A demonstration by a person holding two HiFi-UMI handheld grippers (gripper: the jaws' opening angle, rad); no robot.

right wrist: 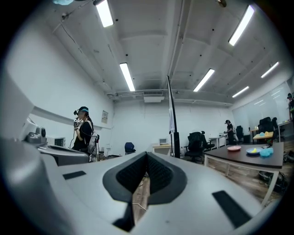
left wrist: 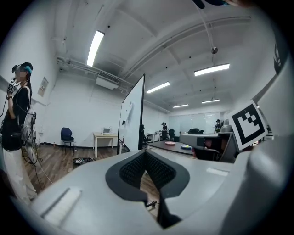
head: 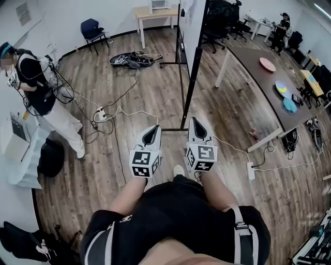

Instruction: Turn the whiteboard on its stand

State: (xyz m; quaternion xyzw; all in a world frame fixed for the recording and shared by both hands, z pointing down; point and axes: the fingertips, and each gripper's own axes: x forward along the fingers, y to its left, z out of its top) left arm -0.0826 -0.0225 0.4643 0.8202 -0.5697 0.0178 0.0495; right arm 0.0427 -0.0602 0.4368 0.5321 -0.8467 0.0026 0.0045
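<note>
The whiteboard [head: 192, 23] stands on its black wheeled stand [head: 193, 77] straight ahead of me, seen almost edge-on. Its foot bar [head: 173, 129] lies on the wooden floor just beyond my grippers. My left gripper [head: 151, 130] and right gripper [head: 196, 124] are held side by side at waist height, short of the stand and touching nothing. Both have their jaws shut with nothing between them. The left gripper view shows its shut jaws [left wrist: 145, 155] and the whiteboard [left wrist: 133, 114] at an angle. From the right gripper [right wrist: 147, 157] the whiteboard [right wrist: 173, 124] appears as a thin upright edge.
A person [head: 36, 88] stands at the left amid cables and a power strip [head: 101, 113]. A long brown table [head: 258, 77] with plates runs along the right. A bag [head: 134, 59], a blue chair [head: 93, 30] and a small wooden table [head: 155, 14] lie beyond.
</note>
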